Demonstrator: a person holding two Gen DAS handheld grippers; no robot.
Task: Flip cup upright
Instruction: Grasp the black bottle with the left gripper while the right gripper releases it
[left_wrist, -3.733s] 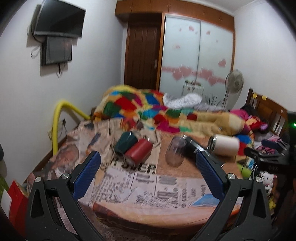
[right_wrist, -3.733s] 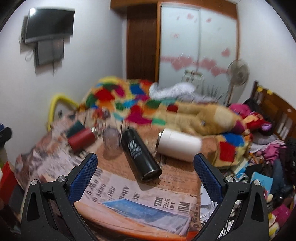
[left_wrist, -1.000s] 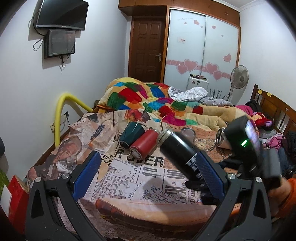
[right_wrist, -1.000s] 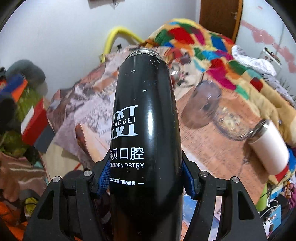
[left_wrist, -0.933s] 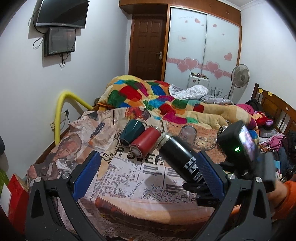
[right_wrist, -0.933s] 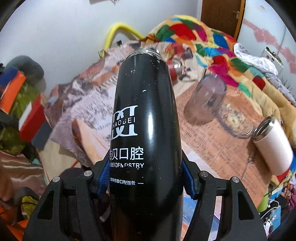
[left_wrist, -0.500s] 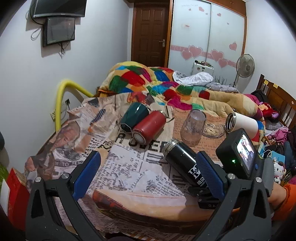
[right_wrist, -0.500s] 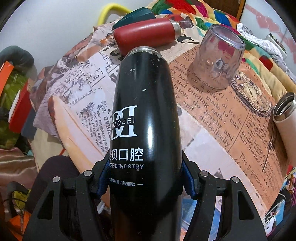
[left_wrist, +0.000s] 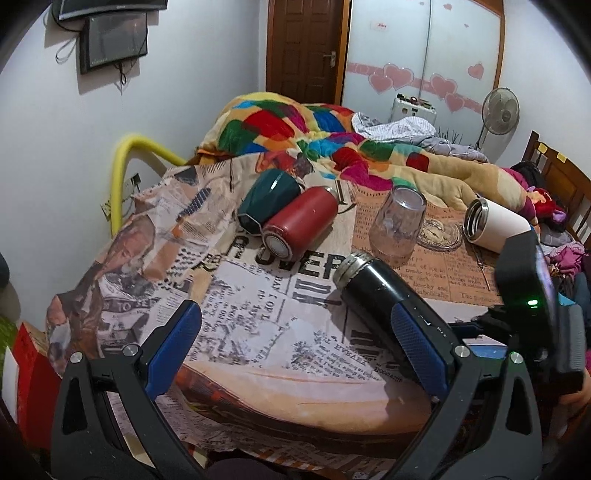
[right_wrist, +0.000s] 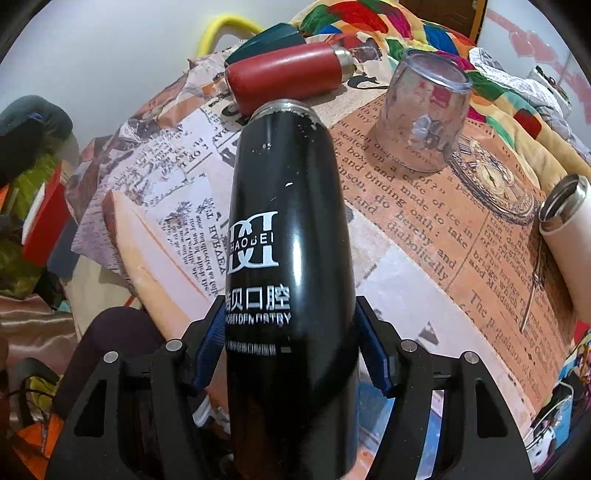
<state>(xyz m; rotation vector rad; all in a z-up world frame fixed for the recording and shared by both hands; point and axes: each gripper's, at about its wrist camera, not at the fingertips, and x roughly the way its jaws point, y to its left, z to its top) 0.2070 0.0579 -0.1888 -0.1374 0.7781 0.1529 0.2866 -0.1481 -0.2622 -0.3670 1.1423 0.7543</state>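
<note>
Left tool (left_wrist: 295, 347) finger hides the black flask's (left_wrist: 373, 284) base.

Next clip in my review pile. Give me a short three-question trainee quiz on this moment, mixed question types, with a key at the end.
1. True or false: the right gripper has its jaws closed on the black flask.
2. Multiple choice: the clear glass tumbler is A) upright, B) standing upside down, C) lying on its side.
3. Fill in: the left gripper is ____ and holds nothing.

Key:
1. True; both blue pads press the flask's sides near its base.
2. B; its flat base faces up on the newspaper-print cloth.
3. Open.
</note>
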